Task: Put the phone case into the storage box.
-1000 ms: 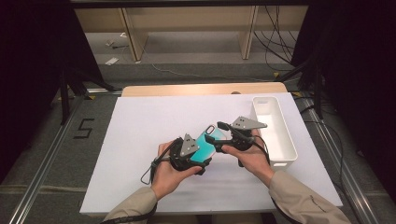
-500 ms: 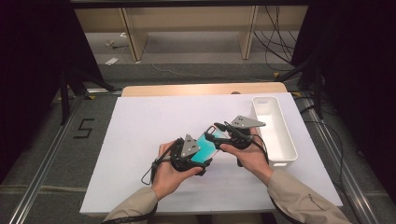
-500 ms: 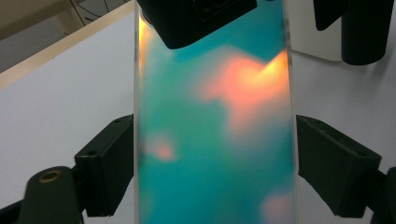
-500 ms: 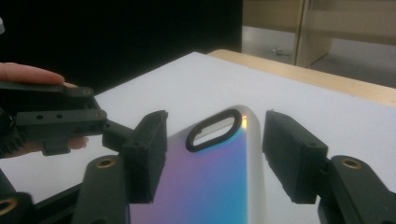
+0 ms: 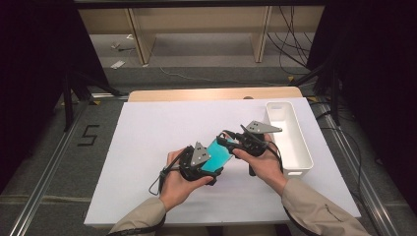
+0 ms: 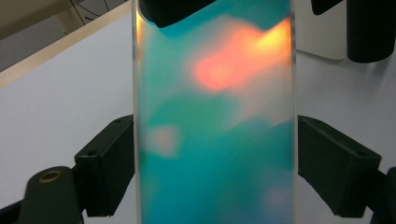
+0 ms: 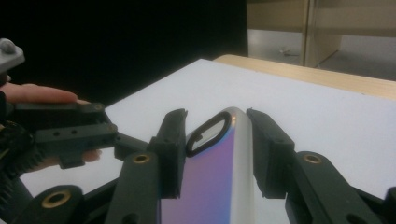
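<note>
Both my claws on one teal phone case above the white bench.

My left claw (image 5: 209, 167) pinches the phone case (image 5: 218, 155) across its long sides, jaws pressed flat against both edges; in the left gripper view its iridescent teal-and-orange face (image 6: 215, 116) stands between them. My right claw (image 5: 227, 141) clamps the far end, its jaws flanking the corner with the oval camera cutout (image 7: 208, 133). A white tray (image 5: 295, 142) sits just to the right on the bench (image 5: 142, 132).
</note>
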`<state>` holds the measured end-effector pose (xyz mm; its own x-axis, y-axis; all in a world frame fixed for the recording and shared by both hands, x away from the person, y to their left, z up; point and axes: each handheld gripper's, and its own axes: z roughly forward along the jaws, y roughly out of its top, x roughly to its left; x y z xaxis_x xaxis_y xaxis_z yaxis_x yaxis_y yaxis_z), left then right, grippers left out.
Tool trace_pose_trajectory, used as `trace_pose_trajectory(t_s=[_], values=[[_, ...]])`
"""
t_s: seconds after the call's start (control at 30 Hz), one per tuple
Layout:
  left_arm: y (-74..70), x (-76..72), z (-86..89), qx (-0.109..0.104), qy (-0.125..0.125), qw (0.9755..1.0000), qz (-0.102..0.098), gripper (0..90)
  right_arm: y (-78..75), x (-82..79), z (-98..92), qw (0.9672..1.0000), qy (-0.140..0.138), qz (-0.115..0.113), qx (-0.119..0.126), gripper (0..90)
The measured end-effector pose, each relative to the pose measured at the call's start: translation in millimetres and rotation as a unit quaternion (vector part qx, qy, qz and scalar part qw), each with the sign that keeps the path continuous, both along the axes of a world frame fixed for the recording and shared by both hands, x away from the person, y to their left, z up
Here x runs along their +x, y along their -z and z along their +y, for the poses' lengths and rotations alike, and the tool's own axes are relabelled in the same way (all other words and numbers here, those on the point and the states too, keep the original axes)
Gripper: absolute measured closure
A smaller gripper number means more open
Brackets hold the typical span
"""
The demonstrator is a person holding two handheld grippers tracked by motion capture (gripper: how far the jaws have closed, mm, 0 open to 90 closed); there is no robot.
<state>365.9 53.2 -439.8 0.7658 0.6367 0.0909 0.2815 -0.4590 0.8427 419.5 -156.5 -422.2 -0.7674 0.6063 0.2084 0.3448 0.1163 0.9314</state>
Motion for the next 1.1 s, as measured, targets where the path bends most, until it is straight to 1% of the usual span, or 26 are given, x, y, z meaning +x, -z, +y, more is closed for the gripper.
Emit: trace_pose_trajectory(t_s=[0.13,0.2,0.27,0.47,0.83,1.03,1.1], values=[[0.3,0.0,0.1,0.002,0.0,1.0,0.001,16.7,-0.8,-0.4,0.1,0.9999,-0.004,0.003,0.009,62.4],[1.5,0.0,0.0,0.002,0.0,1.0,-0.002,16.8,-2.2,-0.4,-0.9,0.9996,-0.009,0.007,0.025,68.1],[1.1,-0.2,-0.3,0.003,0.0,1.0,-0.003,16.8,-4.0,-1.3,-0.5,0.9996,-0.012,0.006,0.026,68.9],[0.3,-0.7,0.0,0.005,0.001,1.0,-0.007,16.8,-6.0,-2.4,-0.5,0.999,-0.015,0.01,0.041,70.9],[0.7,-0.9,0.0,0.006,0.003,0.9999,-0.01,16.8,-8.2,-3.5,-0.2,0.9986,-0.018,0.017,0.047,73.0],[1.7,-1.4,-0.4,0.007,0.005,0.9999,-0.014,16.7,-9.7,-4.4,0.1,0.9982,-0.018,0.027,0.051,74.4],[1.9,-2.0,-1.0,0.007,0.004,0.9999,-0.015,16.7,-10.6,-4.9,-0.2,0.9975,-0.02,0.038,0.057,75.5]])
